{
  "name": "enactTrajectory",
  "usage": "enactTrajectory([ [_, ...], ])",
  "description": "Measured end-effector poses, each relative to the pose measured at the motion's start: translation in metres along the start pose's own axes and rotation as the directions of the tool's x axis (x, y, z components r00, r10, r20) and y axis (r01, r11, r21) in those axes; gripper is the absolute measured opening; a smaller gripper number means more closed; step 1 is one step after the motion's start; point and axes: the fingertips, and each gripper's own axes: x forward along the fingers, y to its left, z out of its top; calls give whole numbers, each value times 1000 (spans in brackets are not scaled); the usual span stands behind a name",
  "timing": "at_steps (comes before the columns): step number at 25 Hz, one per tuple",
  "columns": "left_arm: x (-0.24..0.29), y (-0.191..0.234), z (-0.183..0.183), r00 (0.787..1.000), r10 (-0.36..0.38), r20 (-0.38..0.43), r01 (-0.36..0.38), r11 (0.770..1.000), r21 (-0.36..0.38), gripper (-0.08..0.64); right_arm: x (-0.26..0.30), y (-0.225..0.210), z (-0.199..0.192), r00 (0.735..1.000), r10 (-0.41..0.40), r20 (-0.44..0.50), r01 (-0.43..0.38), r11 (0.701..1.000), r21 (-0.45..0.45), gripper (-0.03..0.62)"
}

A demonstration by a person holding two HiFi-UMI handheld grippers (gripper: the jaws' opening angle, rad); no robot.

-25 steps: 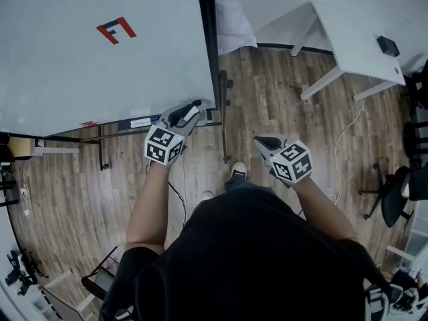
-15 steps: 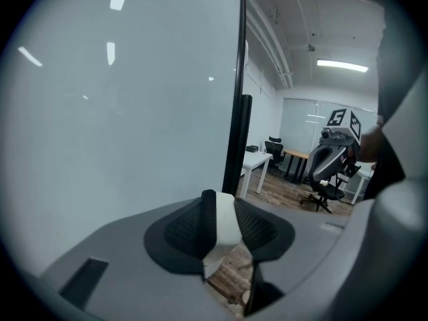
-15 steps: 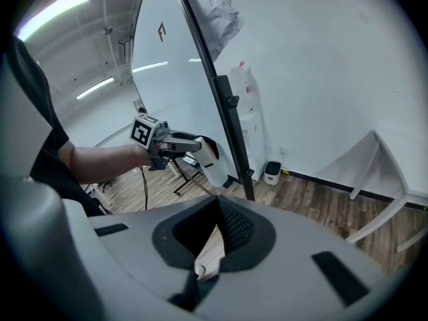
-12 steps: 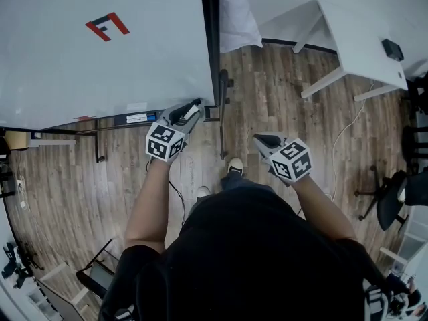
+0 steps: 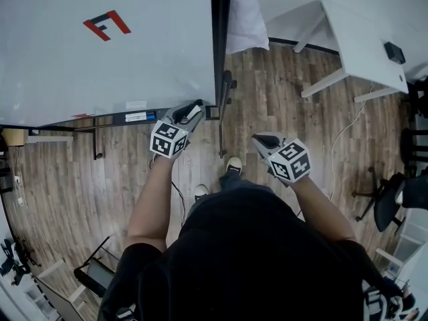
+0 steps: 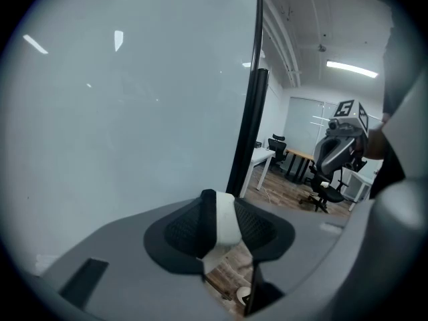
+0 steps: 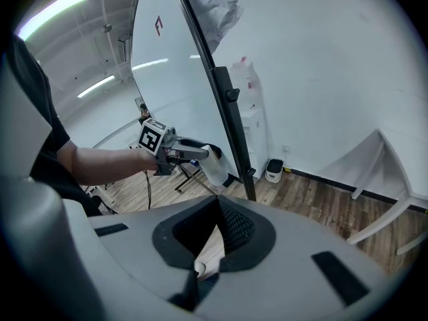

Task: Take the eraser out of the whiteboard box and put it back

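My left gripper [image 5: 194, 108] is shut on a white eraser [image 5: 190, 116] at the lower right corner of the big whiteboard [image 5: 100, 45]. In the left gripper view the eraser [image 6: 226, 223] sits clamped between the two dark pads, facing the board's surface [image 6: 120, 132]. The right gripper view shows the eraser [image 7: 214, 167] hanging from the left gripper [image 7: 204, 154] beside the board's black frame [image 7: 231, 122]. A dark tray rail [image 5: 137, 118] runs along the board's lower edge, just left of the eraser. My right gripper [image 5: 262, 140] hovers over the floor, shut and holding nothing [image 7: 218, 206].
The board's black stand post [image 5: 224, 112] stands between the two grippers. A white table [image 5: 361, 39] is at the far right, with a black office chair [image 5: 391, 199] near it. A small white bin [image 7: 273, 170] stands by the wall. The person's shoes [image 5: 233, 168] are on the wood floor.
My left gripper has sunk a little beside the board's lower corner, still holding the eraser. My right gripper has stayed where it was.
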Motion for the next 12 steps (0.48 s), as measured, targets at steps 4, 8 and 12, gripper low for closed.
enactTrajectory([
  [4, 6, 3, -8, 1000, 5, -16, -5, 1000, -4, 153, 2, -1, -2, 1000, -1, -5, 1, 1000, 3, -3],
  [8, 12, 2, -12, 999, 12, -40, -12, 1000, 4, 153, 0, -3, -3, 1000, -4, -3, 4, 1000, 6, -3],
  [12, 17, 2, -13, 999, 16, -44, -15, 1000, 6, 154, -1, -6, -2, 1000, -10, 3, 10, 1000, 5, -3],
])
